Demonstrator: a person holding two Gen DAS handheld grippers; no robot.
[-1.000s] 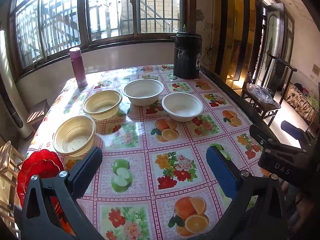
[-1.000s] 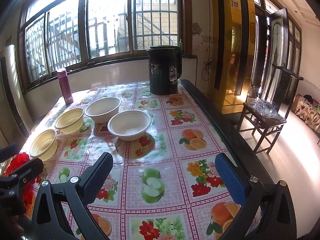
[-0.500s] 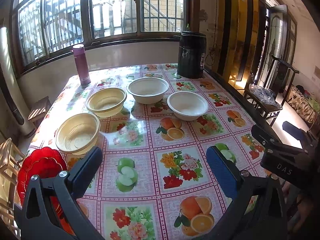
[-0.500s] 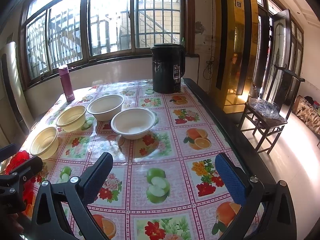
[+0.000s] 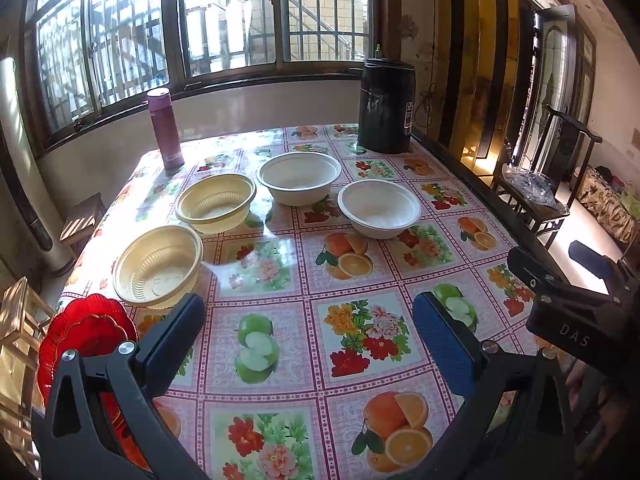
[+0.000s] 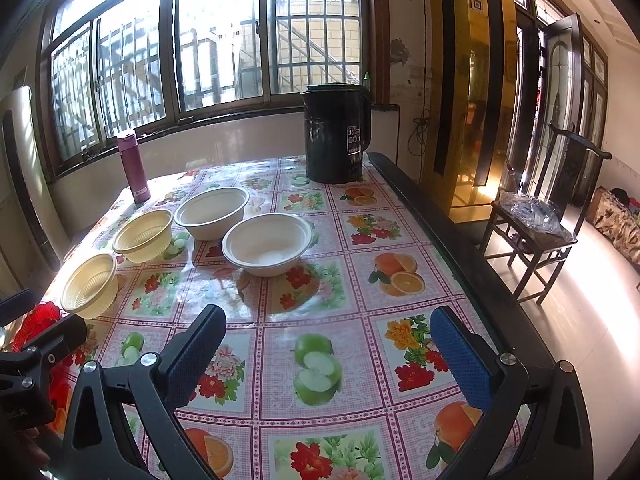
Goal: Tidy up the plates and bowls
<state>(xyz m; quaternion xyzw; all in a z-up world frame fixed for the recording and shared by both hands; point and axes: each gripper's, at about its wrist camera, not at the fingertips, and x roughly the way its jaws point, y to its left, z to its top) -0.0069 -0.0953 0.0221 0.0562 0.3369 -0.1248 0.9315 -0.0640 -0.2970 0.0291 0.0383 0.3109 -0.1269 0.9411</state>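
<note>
Two white bowls stand on the table, a far one [image 5: 299,177] [image 6: 212,212] and a near one [image 5: 379,208] [image 6: 267,243]. Two yellow ribbed bowls stand left of them, a far one [image 5: 216,202] [image 6: 143,235] and a near one [image 5: 158,264] [image 6: 89,284]. Red plates [image 5: 86,340] [image 6: 38,320] lie at the near left table edge, partly hidden by the left gripper's finger. My left gripper [image 5: 306,330] is open and empty above the near table. My right gripper [image 6: 326,344] is open and empty, to the right of the left one.
A black electric kettle [image 5: 385,106] [image 6: 335,132] stands at the far right corner. A purple flask [image 5: 165,128] [image 6: 133,166] stands at the far left. The fruit-print tablecloth [image 5: 360,320] covers the table. A dark wooden chair [image 6: 540,216] stands right of the table.
Both grippers have risen and drawn back a little, so the bowls sit lower in view. Both stay open. Nothing on the table has moved.
</note>
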